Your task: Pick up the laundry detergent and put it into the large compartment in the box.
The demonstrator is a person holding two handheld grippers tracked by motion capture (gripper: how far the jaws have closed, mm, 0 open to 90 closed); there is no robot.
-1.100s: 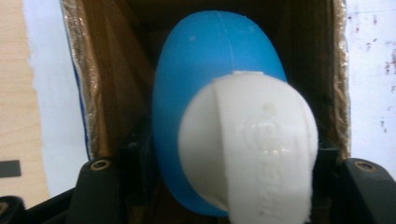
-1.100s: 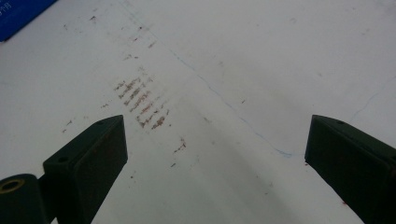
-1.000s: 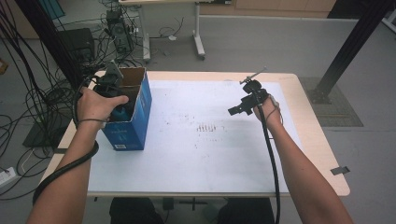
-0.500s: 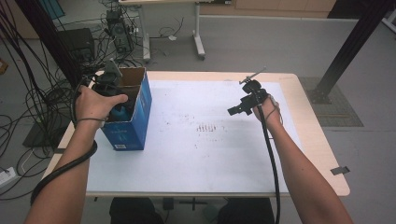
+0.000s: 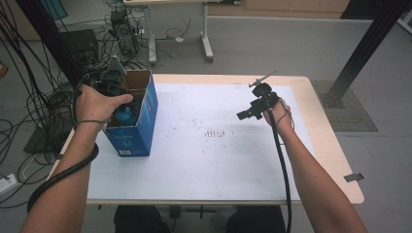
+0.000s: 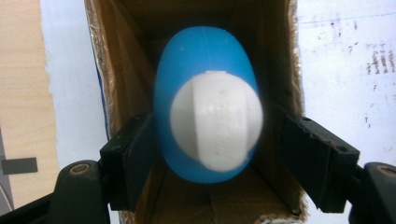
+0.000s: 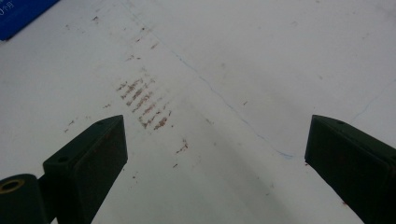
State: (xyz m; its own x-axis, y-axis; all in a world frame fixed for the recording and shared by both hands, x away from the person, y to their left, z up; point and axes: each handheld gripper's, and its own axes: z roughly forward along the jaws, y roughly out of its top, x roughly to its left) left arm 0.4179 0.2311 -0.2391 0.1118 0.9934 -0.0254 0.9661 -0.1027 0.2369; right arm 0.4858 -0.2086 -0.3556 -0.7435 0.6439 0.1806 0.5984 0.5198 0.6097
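One blue box (image 5: 131,127) is standing open at the worktop's (image 5: 204,165) left edge. The left claw (image 6: 205,154) is reaching inside, jaws set around one blue bottle (image 6: 201,79) with a white cap (image 6: 215,120); whether they touch it is unclear. The right claw (image 7: 215,158) is hovering, jaws wide, over rusty marks (image 7: 142,102). Nothing has shifted since earlier.

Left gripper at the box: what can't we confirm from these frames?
- Grip on the blue bottle: in the left gripper view one jaw meets its side and the other stands clear, so no squeeze is proven.
- Left gripper, high view: the hand and the blue box wall hide its jaw tips.
- White cap lettering: blurred.
- Box bottom: hidden behind the bottle.
- Right gripper: open over the bare table.
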